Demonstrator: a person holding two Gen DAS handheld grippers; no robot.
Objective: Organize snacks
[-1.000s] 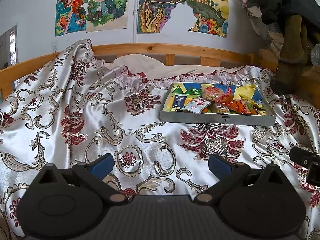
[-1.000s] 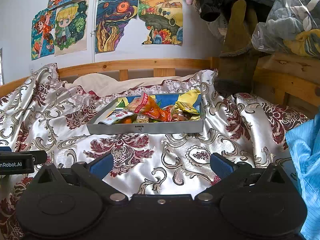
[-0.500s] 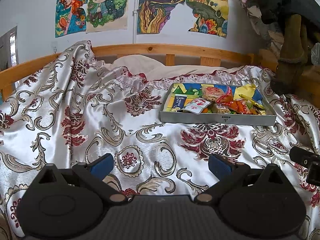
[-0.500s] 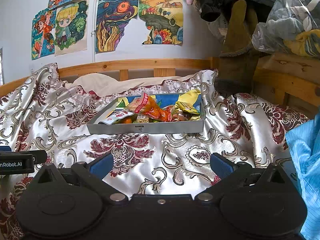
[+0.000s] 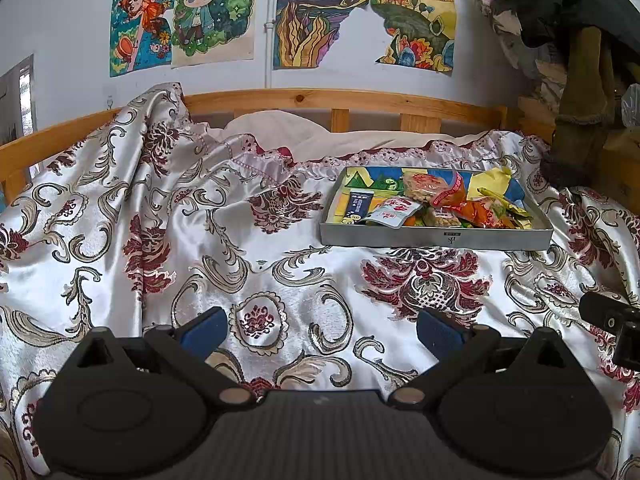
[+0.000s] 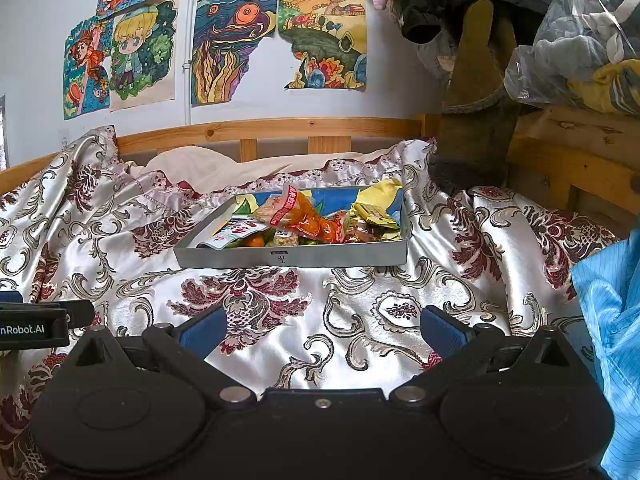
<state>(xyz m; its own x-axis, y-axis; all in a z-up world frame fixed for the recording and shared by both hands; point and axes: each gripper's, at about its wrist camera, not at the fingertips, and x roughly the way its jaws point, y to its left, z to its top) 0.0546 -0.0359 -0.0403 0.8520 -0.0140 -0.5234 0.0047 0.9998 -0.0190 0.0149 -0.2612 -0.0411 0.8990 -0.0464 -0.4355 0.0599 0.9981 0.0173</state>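
Nothing has moved since a second ago: my left gripper (image 5: 320, 328) and right gripper (image 6: 322, 326) wide, empty; snacks (image 6: 308, 220) untouched in tray (image 6: 292, 257) at 12 o'clock.

A silver satin bedspread (image 5: 168, 248) with red and gold scrollwork is spread over the bed. A wooden bed rail (image 5: 340, 98) is seen behind it, and a cream pillow (image 5: 276, 130) is tucked against the rail. Coloured drawings (image 6: 236, 46) are stuck on the white wall. A blue garment (image 6: 612, 320) is seen at the right edge.
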